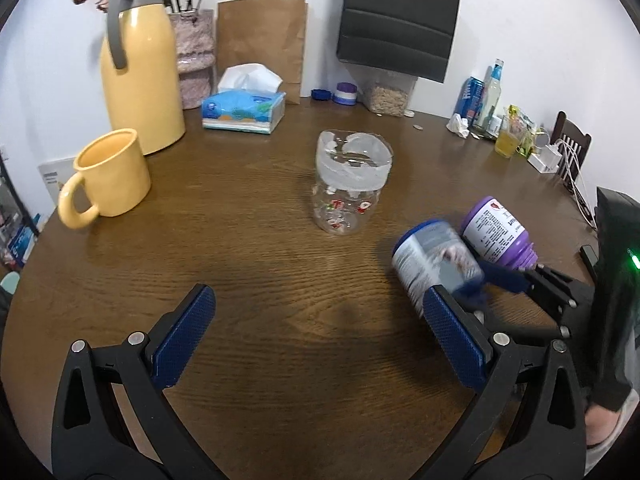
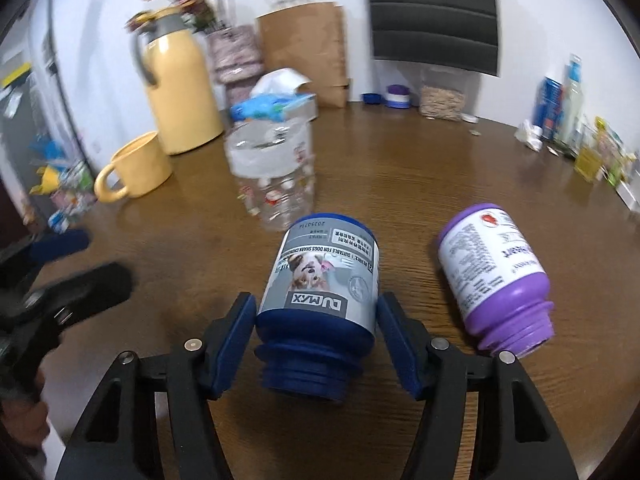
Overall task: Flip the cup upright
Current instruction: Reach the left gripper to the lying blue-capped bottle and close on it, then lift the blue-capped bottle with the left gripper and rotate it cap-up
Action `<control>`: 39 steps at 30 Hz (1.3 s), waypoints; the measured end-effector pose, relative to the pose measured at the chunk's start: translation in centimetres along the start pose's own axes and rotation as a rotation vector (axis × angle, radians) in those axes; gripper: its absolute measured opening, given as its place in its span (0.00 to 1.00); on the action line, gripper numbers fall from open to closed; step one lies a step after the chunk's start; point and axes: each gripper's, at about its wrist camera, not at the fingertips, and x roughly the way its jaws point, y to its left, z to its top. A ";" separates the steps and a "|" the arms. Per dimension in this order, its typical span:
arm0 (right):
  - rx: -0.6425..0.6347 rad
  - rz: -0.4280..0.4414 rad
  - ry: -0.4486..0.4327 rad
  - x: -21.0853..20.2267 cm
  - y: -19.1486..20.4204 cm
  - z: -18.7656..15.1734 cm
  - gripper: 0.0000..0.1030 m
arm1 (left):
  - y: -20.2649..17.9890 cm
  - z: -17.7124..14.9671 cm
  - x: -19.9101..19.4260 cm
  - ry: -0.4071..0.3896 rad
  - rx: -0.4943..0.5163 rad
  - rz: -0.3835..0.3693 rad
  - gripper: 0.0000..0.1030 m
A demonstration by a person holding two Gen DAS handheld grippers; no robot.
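My right gripper (image 2: 316, 320) is shut on a blue bottle (image 2: 320, 280) with a grey dog label, its threaded open neck towards the camera. In the left wrist view this blue bottle (image 1: 436, 264) is blurred and tilted above the table, with the right gripper (image 1: 480, 286) holding it from the right. A purple bottle (image 2: 492, 268) lies on its side just to the right, also capless; it is the purple bottle (image 1: 496, 232) behind the blue one. My left gripper (image 1: 320, 294) stands open over bare wood, with nothing between its fingers.
A clear plastic jar (image 1: 350, 184) stands upright mid-table. A yellow mug (image 1: 108, 176) and a yellow thermos (image 1: 140, 68) stand at the left. A tissue box (image 1: 244, 110), a paper bag (image 1: 262, 40), a vase and small containers line the wall. Bottles and clutter (image 1: 488, 100) fill the right edge.
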 end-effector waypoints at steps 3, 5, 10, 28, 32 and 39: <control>-0.145 0.127 -0.001 -1.4 2.5 -1.9 0.65 | -0.7 0.3 0.7 0.008 0.008 -0.042 1.00; -0.221 0.202 -0.010 -2.5 3.4 -3.4 0.65 | -1.7 0.2 1.3 0.020 0.031 -0.087 0.98; -0.257 0.231 -0.003 -3.5 2.8 -4.5 0.66 | -3.8 -0.8 4.0 0.101 0.064 -0.129 0.70; -0.099 0.021 -0.025 -3.8 -3.9 -3.7 0.76 | -3.6 -1.2 1.2 0.084 -0.040 -0.129 0.88; -0.061 0.014 -0.023 -4.3 -5.0 -3.9 0.76 | -6.6 -1.8 2.6 0.155 0.052 -0.166 0.87; 0.022 -0.019 -0.018 -6.2 -7.8 -4.5 0.76 | -7.1 -1.9 5.0 0.199 0.020 -0.185 0.58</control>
